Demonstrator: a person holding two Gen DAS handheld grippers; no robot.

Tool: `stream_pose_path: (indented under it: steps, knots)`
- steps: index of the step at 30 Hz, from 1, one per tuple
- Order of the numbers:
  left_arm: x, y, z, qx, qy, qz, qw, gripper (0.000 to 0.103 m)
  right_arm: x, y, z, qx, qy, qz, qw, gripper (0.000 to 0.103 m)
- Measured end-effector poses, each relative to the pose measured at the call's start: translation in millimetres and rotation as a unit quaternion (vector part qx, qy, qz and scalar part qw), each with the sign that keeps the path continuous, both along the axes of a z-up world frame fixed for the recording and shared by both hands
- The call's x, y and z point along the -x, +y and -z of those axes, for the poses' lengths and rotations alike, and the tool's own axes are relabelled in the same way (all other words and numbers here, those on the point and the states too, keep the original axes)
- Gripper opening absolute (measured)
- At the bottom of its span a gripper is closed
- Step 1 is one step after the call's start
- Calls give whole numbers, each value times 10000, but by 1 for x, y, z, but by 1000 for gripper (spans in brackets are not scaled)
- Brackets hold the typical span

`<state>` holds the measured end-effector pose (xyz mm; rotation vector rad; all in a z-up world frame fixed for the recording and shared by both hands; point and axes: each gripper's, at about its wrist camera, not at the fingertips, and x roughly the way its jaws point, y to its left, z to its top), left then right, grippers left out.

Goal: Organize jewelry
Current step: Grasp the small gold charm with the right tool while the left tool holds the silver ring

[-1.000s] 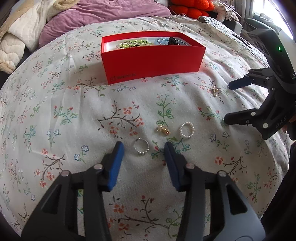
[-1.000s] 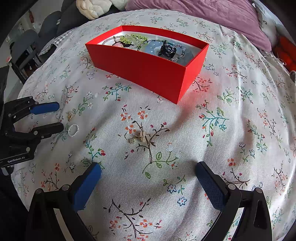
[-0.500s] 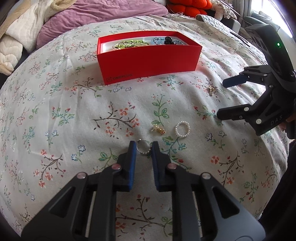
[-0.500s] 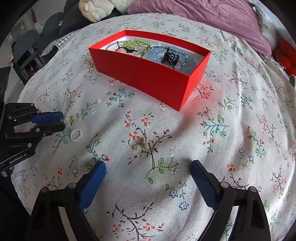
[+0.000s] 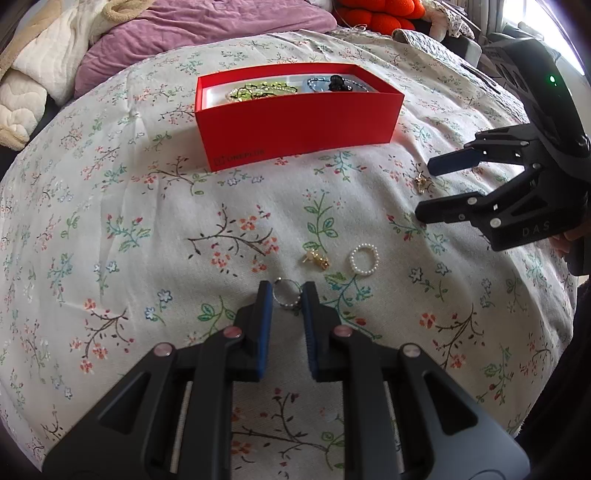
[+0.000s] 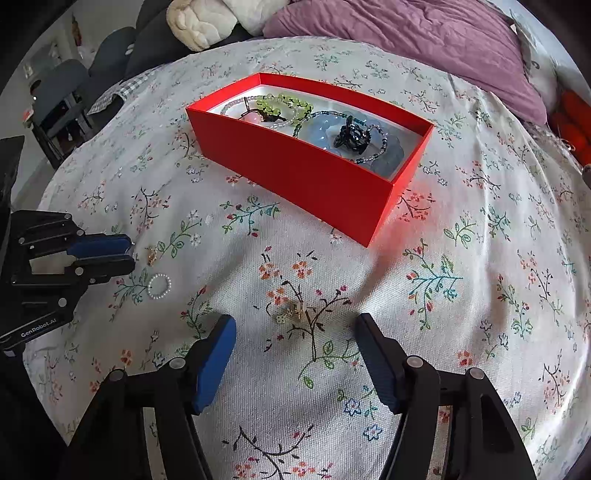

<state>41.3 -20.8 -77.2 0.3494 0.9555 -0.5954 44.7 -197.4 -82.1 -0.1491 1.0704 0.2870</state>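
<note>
Left tongs (image 5: 287,295) pinched on silver ring (image 5: 286,292), flat on bed in front of red box (image 5: 299,122); right tongs (image 6: 295,325) closing, nothing pressed yet, small gold earring (image 6: 290,314) just ahead between tips

A white cotton bedspread printed with small flowers and twigs (image 5: 129,206) fills the space under and ahead of the claws. Beyond it, at the far edge, lies a crumpled mauve quilted blanket (image 5: 207,33), with a cream quilted throw (image 5: 33,77) to its left in the left wrist view. Far ahead to the right sits a bright orange knobbly cushion (image 5: 373,14). Daylight comes through a window (image 5: 546,18) at far right. In the right wrist view, grey chairs (image 6: 70,96) stand beyond the bed at far left.
</note>
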Motion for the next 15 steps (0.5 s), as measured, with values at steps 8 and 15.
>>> stream_pose_path:
  steps: [8,15]
  knots:
    - [0,0,0,-8,-9,3,10000,18,-2,2,-1,-9,-32,-31,10000,46]
    - [0,0,0,-2,-22,-18,10000,18,0,6,-1,-30,-33,-167,9999,32]
